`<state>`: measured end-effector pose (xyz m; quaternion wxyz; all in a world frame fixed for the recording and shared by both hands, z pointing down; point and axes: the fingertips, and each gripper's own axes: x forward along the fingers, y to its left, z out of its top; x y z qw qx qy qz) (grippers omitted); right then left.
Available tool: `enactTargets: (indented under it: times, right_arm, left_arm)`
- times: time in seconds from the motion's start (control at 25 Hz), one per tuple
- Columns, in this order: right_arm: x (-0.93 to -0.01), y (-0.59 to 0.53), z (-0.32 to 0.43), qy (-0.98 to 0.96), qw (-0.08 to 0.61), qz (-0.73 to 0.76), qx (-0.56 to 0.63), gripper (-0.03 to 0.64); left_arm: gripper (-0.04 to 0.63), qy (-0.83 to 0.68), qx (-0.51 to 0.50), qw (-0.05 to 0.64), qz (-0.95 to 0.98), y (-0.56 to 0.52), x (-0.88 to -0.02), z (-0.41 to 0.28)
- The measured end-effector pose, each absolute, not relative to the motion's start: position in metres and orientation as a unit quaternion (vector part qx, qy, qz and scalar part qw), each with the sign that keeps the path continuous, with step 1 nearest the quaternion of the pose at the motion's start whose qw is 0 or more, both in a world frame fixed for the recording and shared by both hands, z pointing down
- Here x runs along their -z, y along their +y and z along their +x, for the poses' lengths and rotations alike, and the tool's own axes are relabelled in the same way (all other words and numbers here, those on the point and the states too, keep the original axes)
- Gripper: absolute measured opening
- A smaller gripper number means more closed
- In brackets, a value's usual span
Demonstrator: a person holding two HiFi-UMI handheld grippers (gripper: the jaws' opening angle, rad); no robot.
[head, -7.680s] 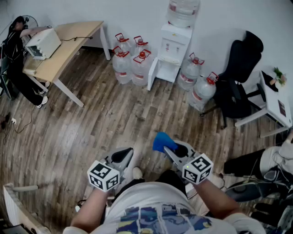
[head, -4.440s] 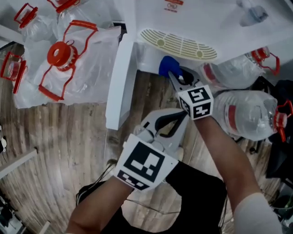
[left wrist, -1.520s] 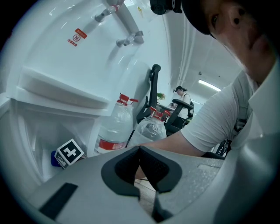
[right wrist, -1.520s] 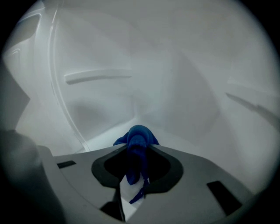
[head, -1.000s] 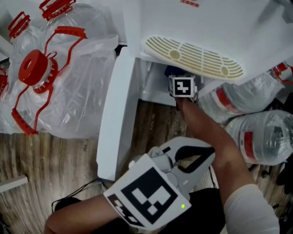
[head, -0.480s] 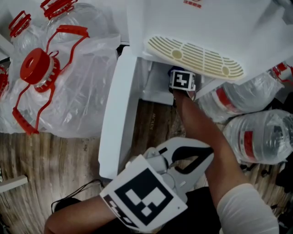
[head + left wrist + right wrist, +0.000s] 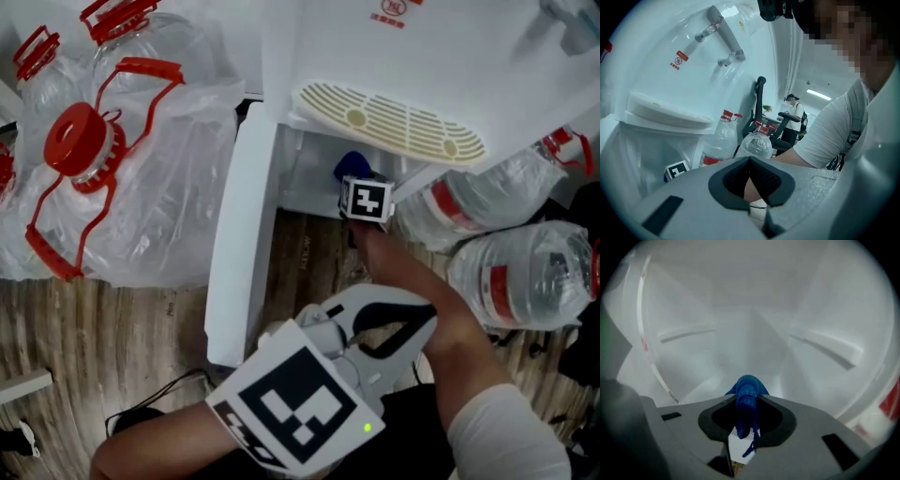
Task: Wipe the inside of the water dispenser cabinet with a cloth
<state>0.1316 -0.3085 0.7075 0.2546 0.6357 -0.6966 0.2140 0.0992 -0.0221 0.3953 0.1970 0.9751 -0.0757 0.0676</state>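
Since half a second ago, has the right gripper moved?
Yes. The right gripper has pulled back outward: its cube now sits farther below the drip tray, and more of the cloth shows.

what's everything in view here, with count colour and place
water dispenser: one, white, top of the head view
cabinet door: one, white, swung open at the dispenser's left
drip tray: one, cream, slotted, above the cabinet opening
cloth: one, blue, inside the cabinet
water bottles: at least five, clear with red caps, both sides of the dispenser
floor: one, brown wood planks
cable: one, black, on the floor
office chair: one, black, background of the left gripper view
left gripper: one, grey, shut and empty, outside the cabinet
right gripper: one, grey, shut on the cloth, inside the cabinet
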Motion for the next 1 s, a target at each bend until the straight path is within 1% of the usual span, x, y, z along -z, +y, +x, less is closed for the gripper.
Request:
enactTargets:
  times: [0.24,0.32,0.4,0.48,0.52,0.6,0.76,1.0]
  right_arm:
    - [-0.699,-0.349,0.137,-0.694,0.214,0.656,-0.206,0.084]
    - [-0.705,-0.355,0.138,-0.685,0.215,0.659,-0.224,0.085]
    - [-0.717,-0.351,0.142,-0.666,0.233,0.662,-0.252,0.084]
    - [-0.715,-0.361,0.134,-0.688,0.214,0.651,-0.239,0.084]
    - [-0.717,-0.358,0.134,-0.687,0.219,0.649,-0.242,0.084]
    - [-0.725,-0.337,0.142,-0.666,0.252,0.651,-0.263,0.084]
    - [-0.721,-0.323,0.138,-0.693,0.252,0.632,-0.237,0.084]
    - [-0.738,-0.277,0.144,-0.682,0.298,0.609,-0.274,0.084]
  left_arm:
    - [0.003,-0.08,-0.068,0.197,0.975,-0.022,-0.394,0.095]
    - [0.003,-0.082,-0.068,0.196,0.975,-0.022,-0.394,0.094]
    - [0.003,-0.084,-0.069,0.197,0.974,-0.022,-0.395,0.092]
    - [0.003,-0.086,-0.071,0.199,0.974,-0.023,-0.397,0.091]
    - [0.003,-0.085,-0.071,0.2,0.974,-0.023,-0.398,0.091]
    - [0.003,-0.083,-0.071,0.199,0.974,-0.022,-0.398,0.092]
    - [0.003,-0.079,-0.068,0.197,0.975,-0.022,-0.397,0.094]
    - [0.003,-0.074,-0.074,0.198,0.975,-0.018,-0.403,0.097]
